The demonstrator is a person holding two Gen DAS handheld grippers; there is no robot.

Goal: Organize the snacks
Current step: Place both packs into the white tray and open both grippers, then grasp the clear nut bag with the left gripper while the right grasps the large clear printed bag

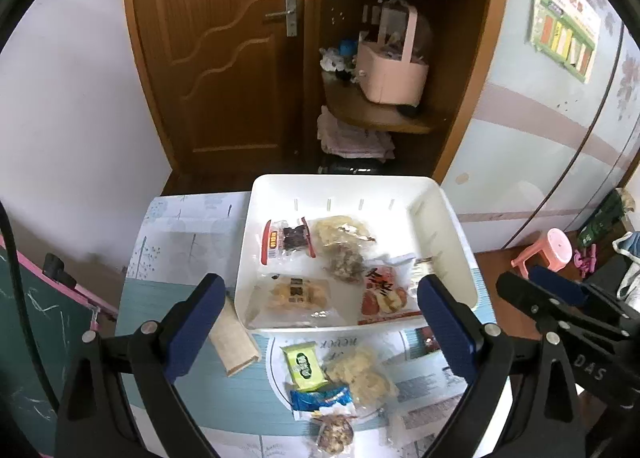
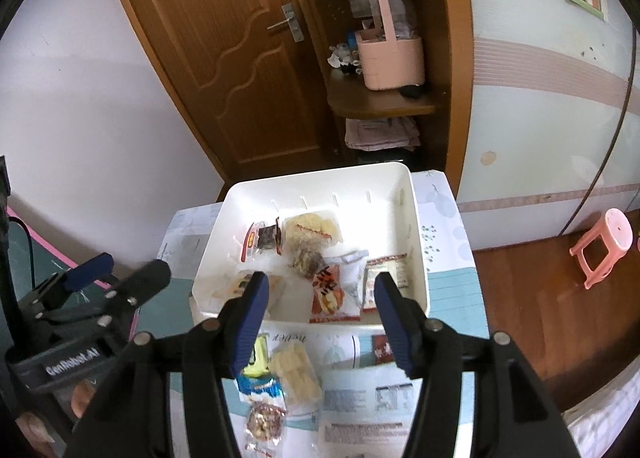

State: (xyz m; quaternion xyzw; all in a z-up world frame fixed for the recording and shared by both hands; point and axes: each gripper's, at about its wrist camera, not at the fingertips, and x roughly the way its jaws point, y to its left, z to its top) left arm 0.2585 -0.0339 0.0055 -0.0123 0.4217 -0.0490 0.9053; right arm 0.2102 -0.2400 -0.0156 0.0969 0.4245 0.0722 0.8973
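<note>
Left wrist view: a table [image 1: 176, 298] is seen at lower centre, with a white bin [image 1: 448, 218] at mid-frame holding several snack packets [image 1: 292, 244]. Below the bin, loose snacks [image 1: 304, 366] lie on the table. The left gripper [image 1: 320, 322] is held spread with nothing between its jaws; the right gripper [image 2: 320, 314] is likewise parted and empty.

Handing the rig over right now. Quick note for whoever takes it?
Left gripper: open, empty, above the table.
Right gripper: open, empty.
White bin: holds about six snack packets, including the red-edged packet.
Left on the table: tan packet, green packet, blue packet, clear bag of pale snacks, nut packet.
</note>
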